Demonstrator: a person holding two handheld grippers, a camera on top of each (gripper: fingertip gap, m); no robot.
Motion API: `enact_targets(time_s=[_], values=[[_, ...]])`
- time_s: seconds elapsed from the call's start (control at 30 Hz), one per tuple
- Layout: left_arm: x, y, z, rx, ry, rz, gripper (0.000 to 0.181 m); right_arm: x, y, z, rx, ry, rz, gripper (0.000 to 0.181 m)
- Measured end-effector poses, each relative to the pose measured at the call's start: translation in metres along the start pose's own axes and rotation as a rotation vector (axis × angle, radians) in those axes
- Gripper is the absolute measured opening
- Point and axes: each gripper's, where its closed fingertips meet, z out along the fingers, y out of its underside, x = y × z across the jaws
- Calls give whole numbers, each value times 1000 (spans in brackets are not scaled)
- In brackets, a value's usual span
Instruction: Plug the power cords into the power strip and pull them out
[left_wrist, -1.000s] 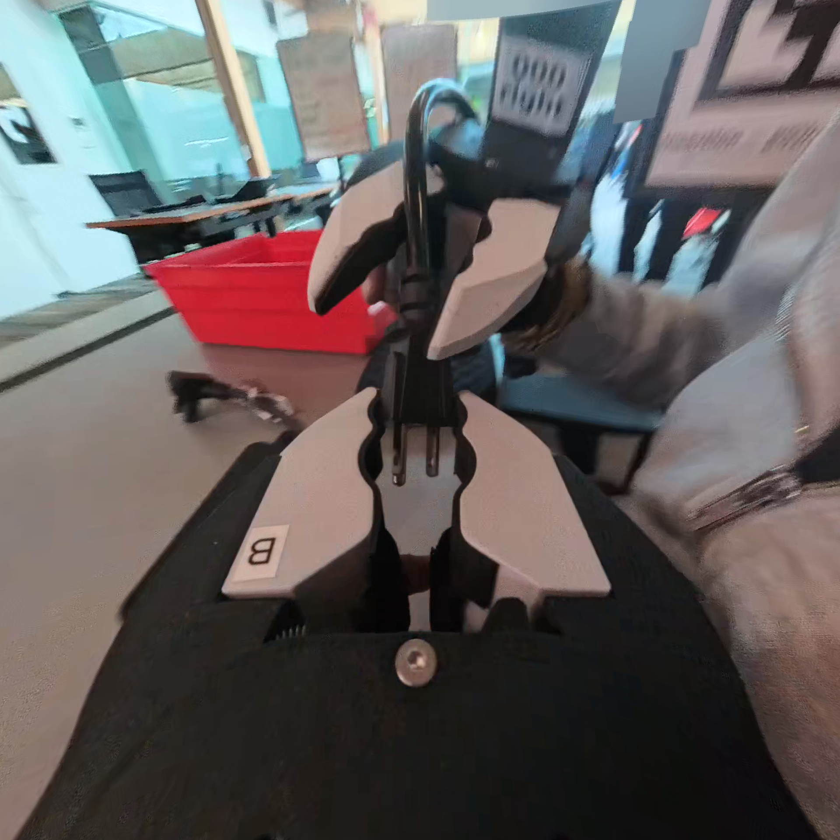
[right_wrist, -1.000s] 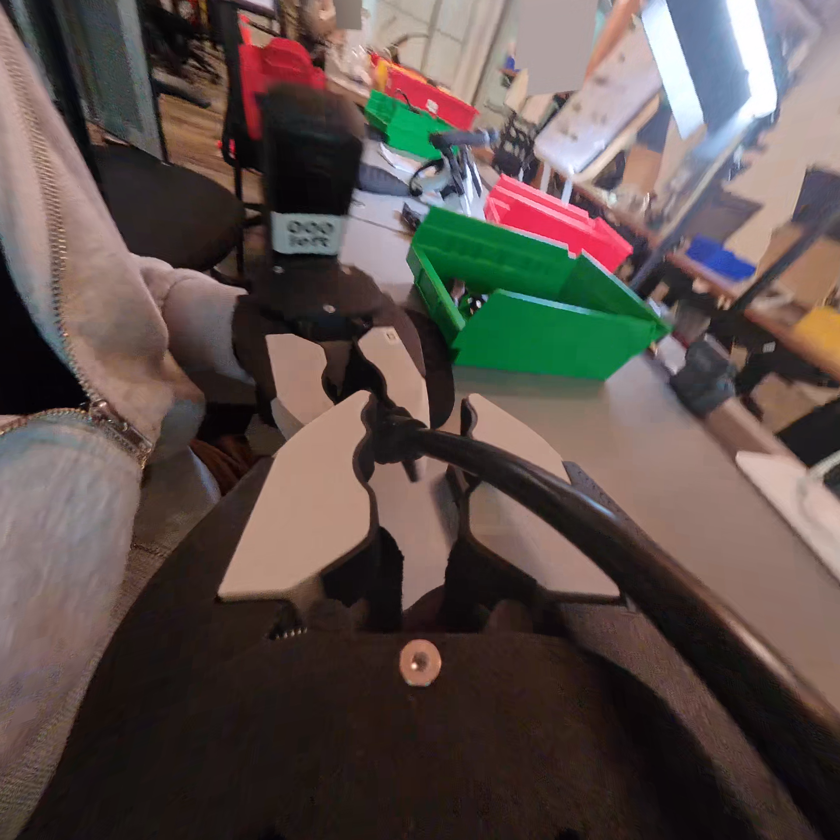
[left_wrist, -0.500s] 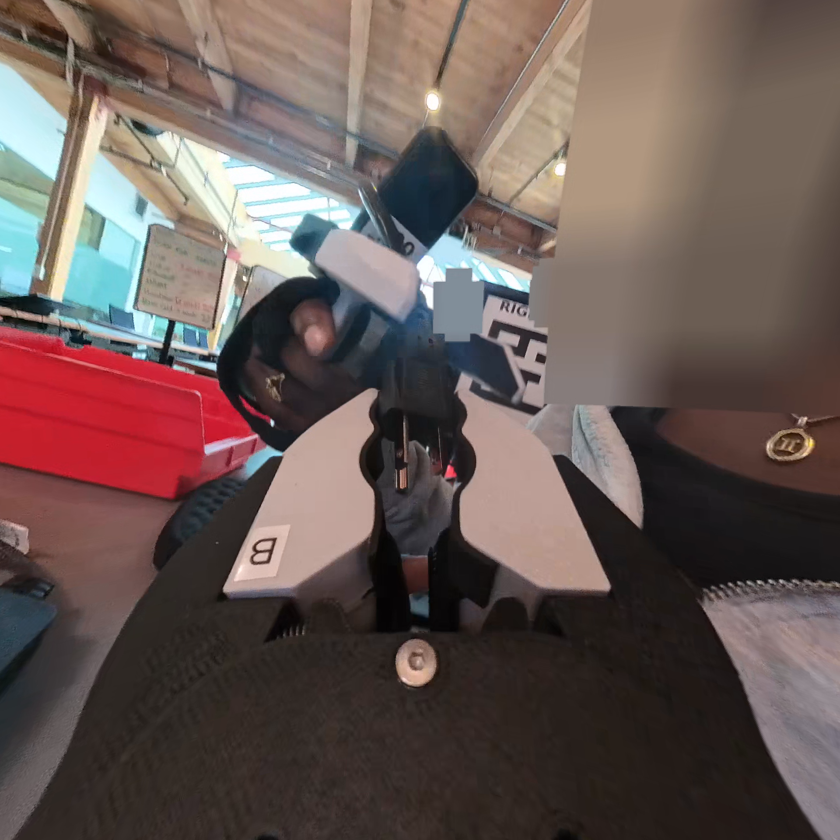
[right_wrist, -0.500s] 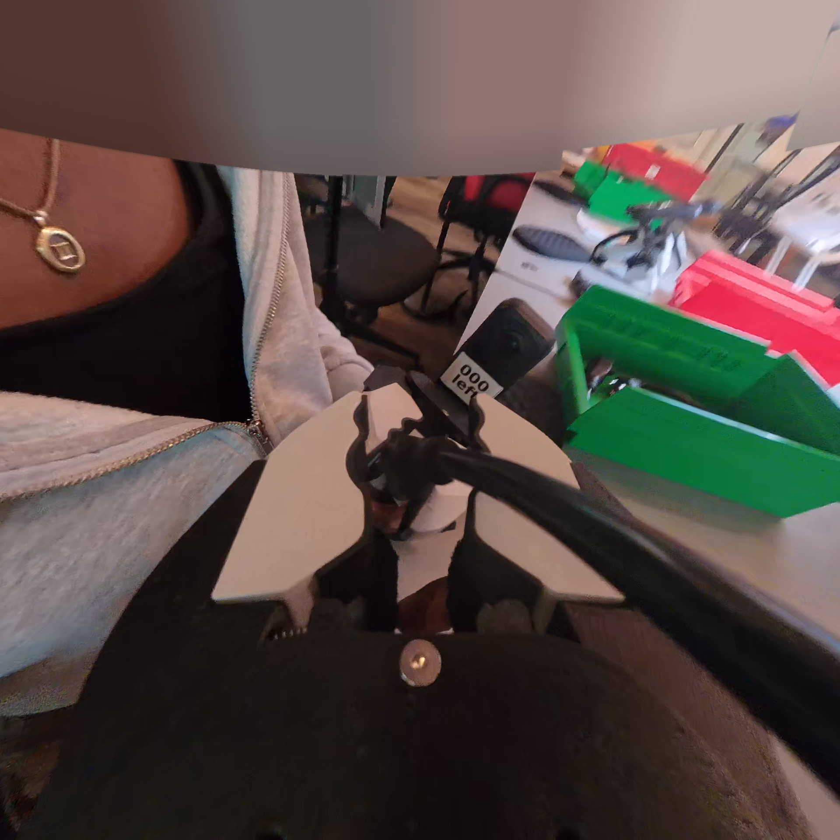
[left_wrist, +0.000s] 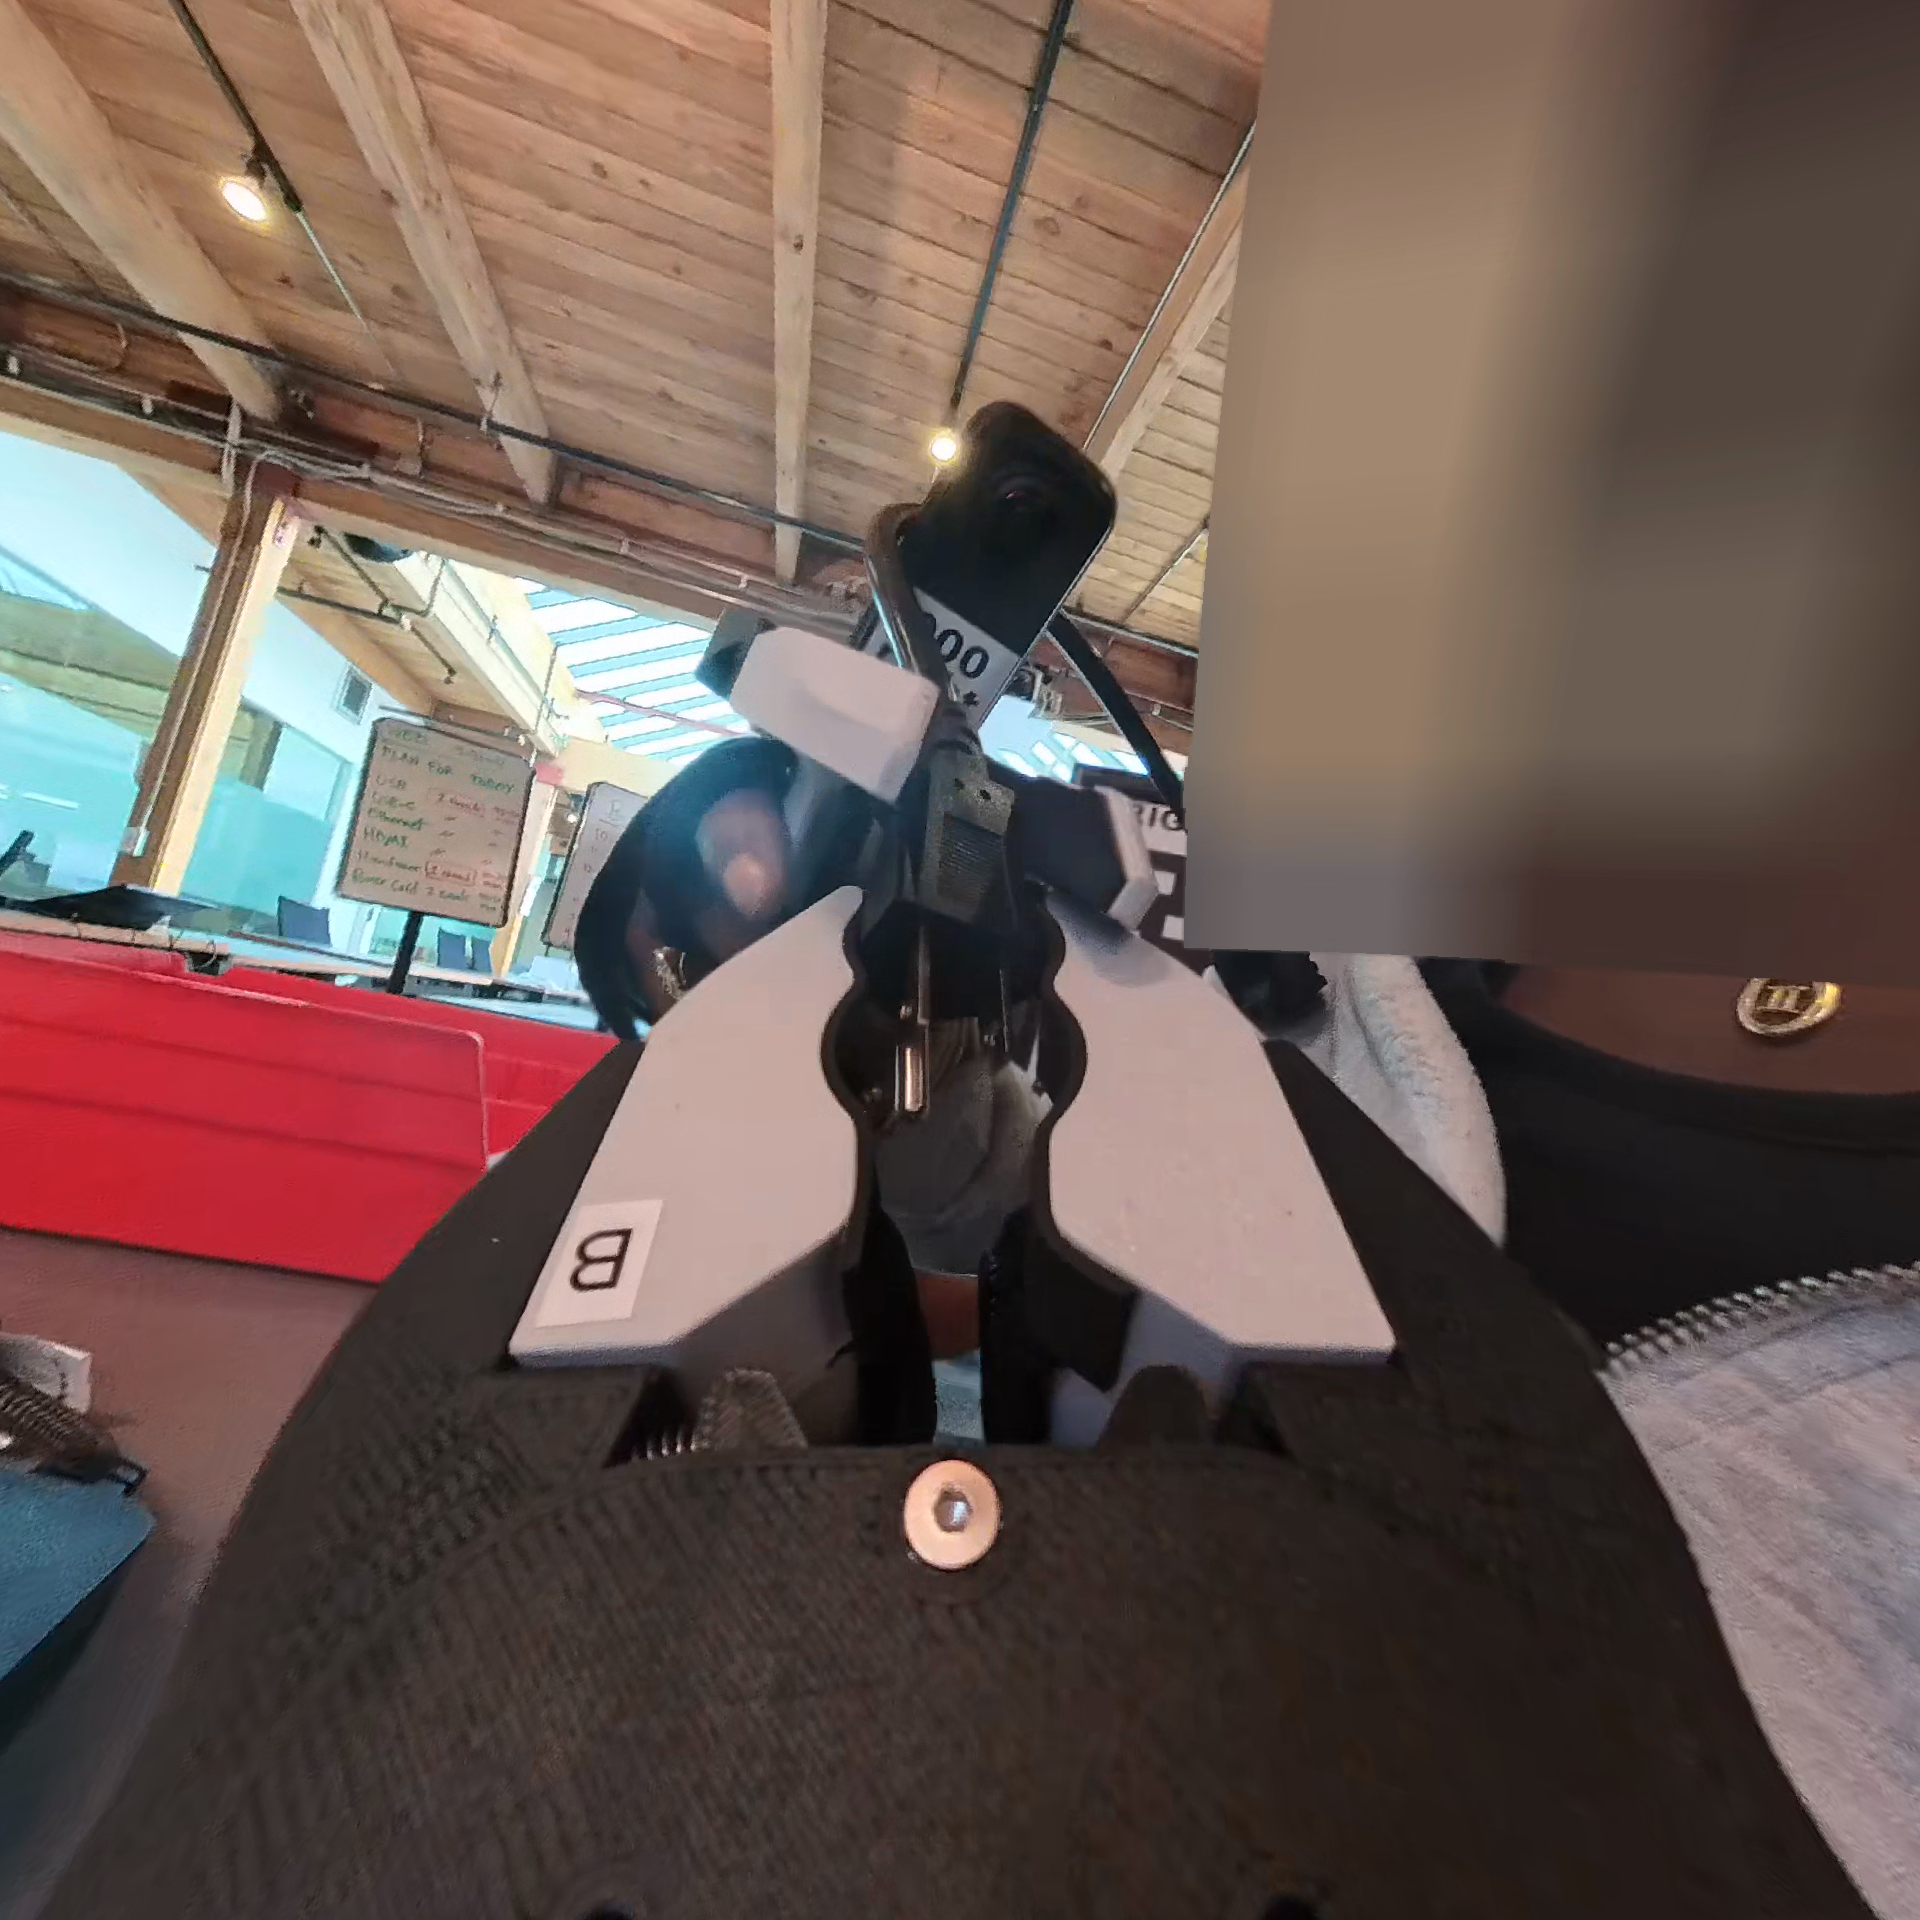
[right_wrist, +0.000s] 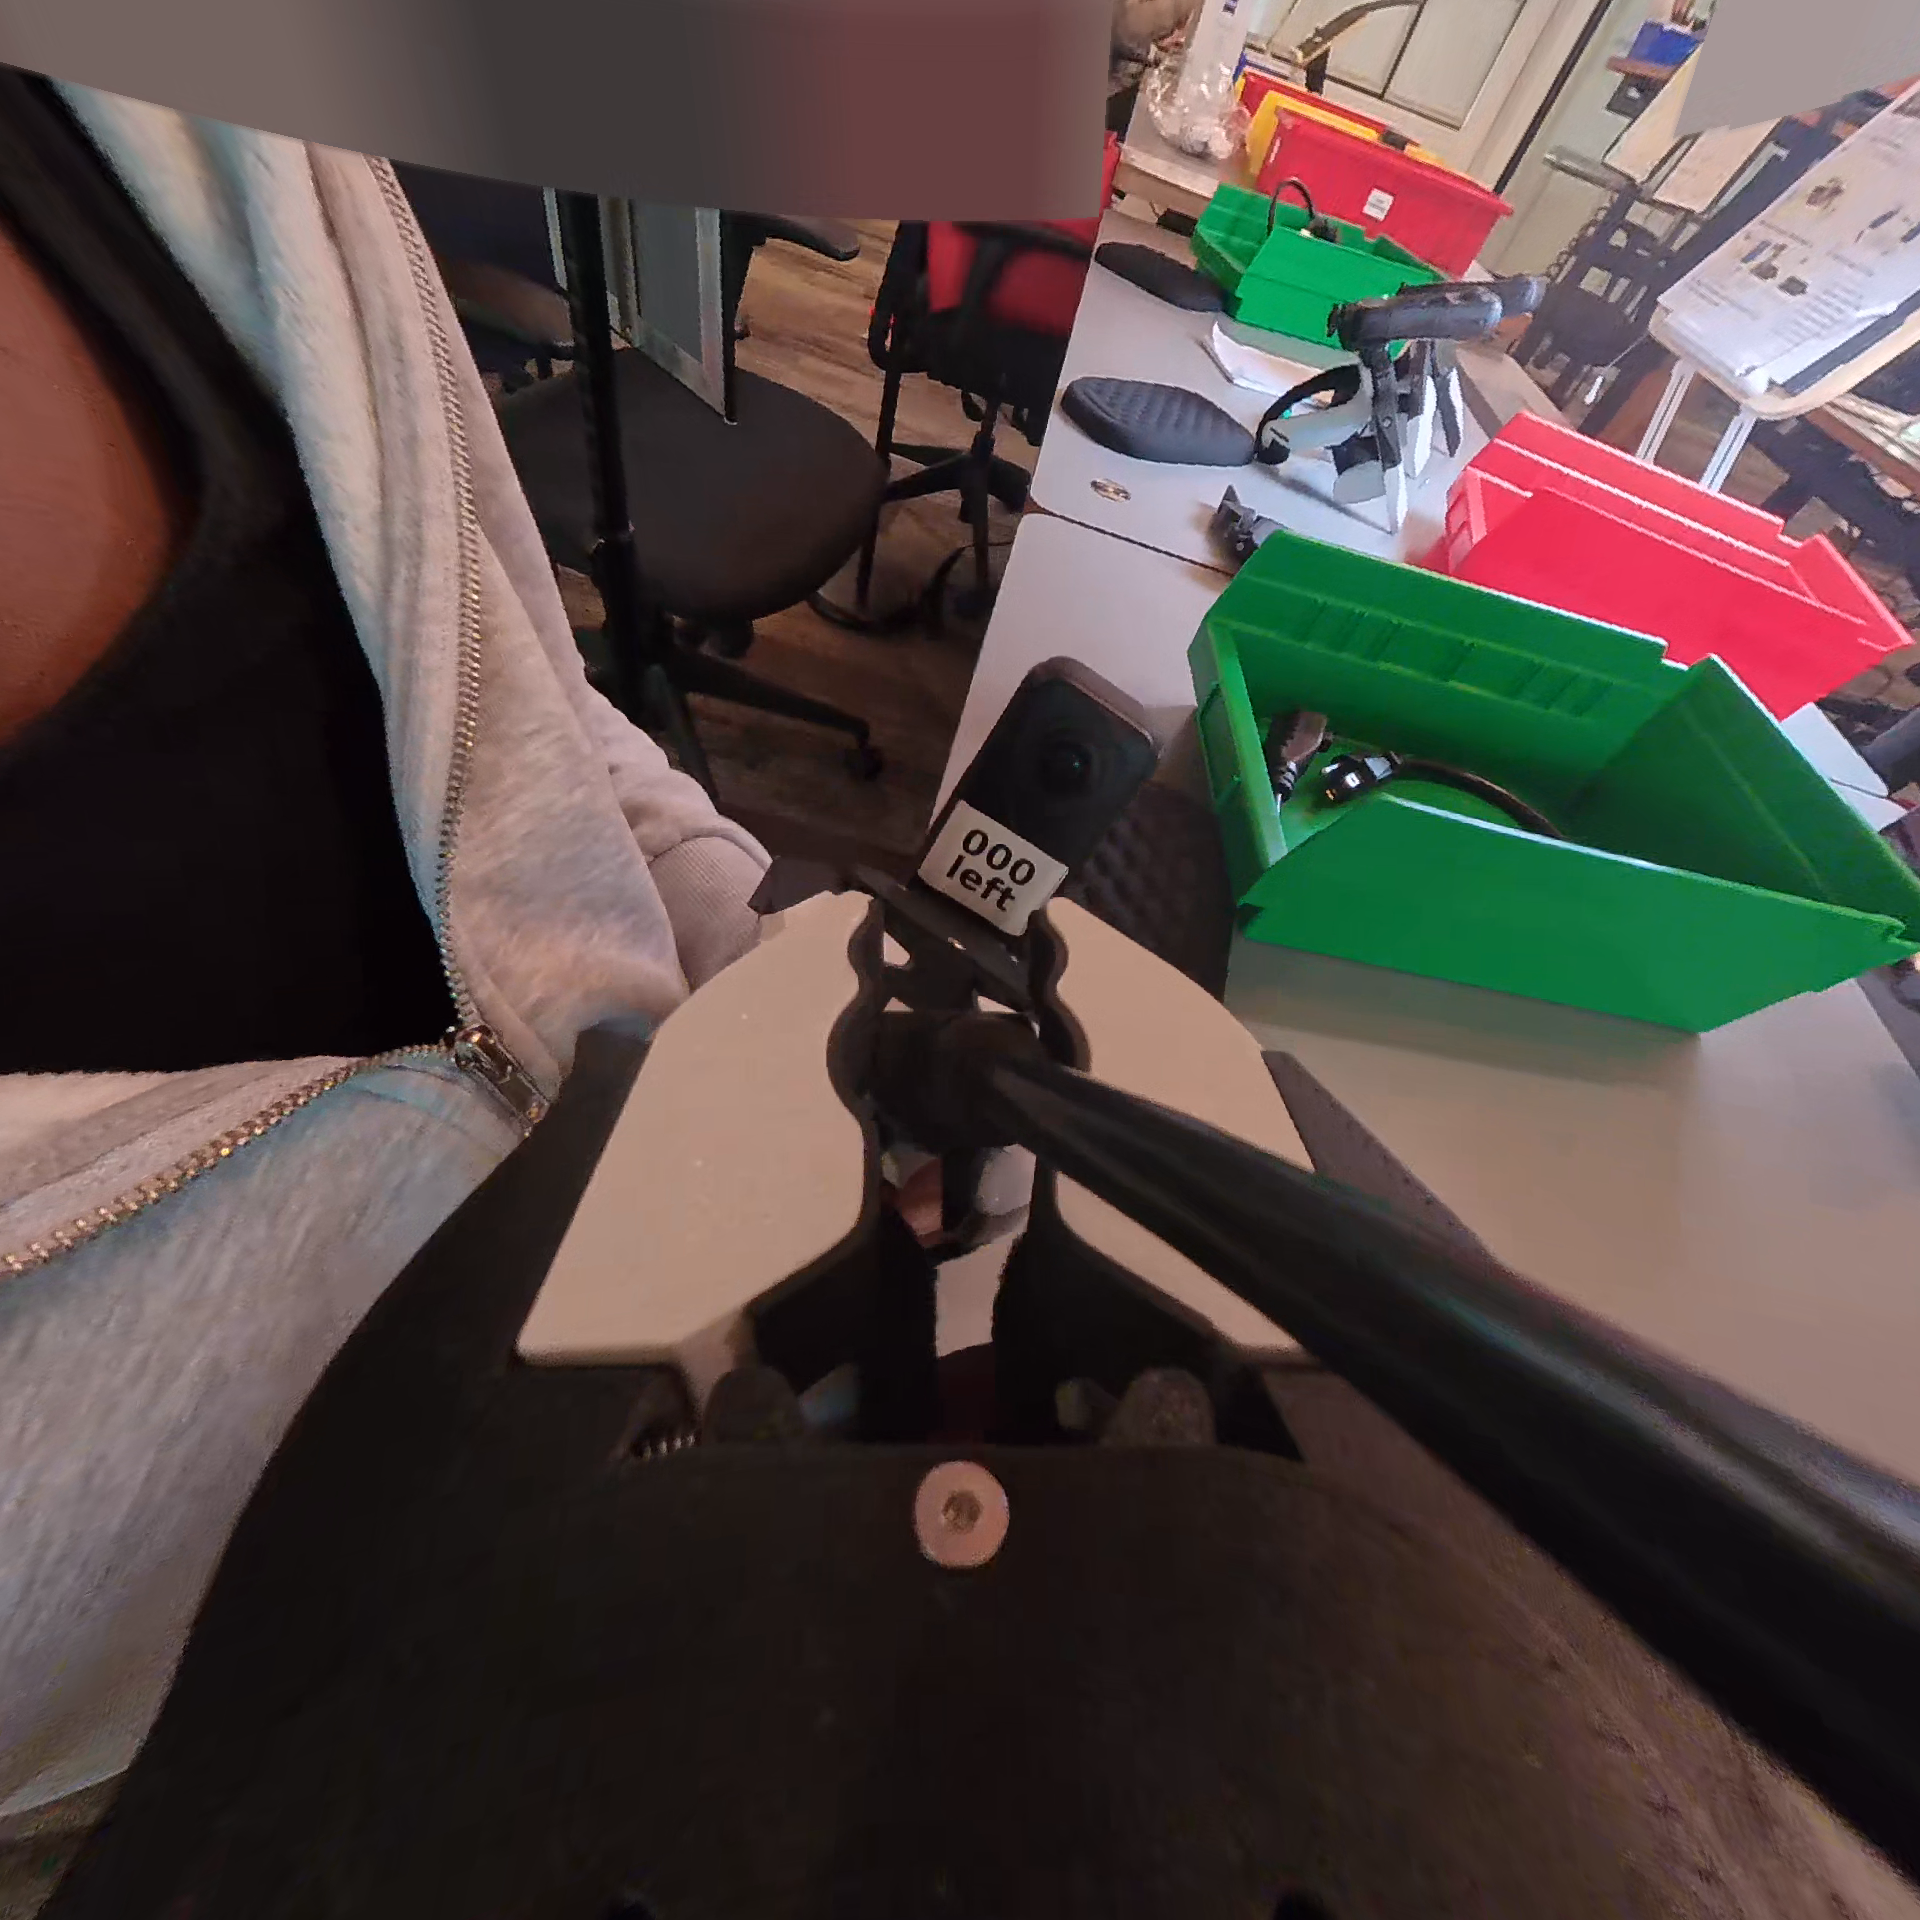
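Beneath wooden ceiling (left_wrist: 582, 208), plug (left_wrist: 961, 862) between both tongs (left_wrist: 954, 940).

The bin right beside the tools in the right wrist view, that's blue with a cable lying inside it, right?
Not blue. The right wrist view shows the bin nearest the tools is green; a black cable does lie inside it.

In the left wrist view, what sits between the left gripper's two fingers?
The plug of a black power cord sits between the left gripper fingers, metal prongs pointing back toward the camera. The right gripper holds the same plug.
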Motion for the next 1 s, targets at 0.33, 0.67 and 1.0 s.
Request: enact_targets(time_s=[0.33,0.67,1.0], values=[[-48,-1,-41,-467,-421,244,54,37,30,-35,-97,150,76,26],[-105,16,-122,-1101,-729,213,49,79,85,-22,-215,170,184,26],[-121,38,-148,-1391,-499,203,41,94,110,28,-135,52,423,27]])
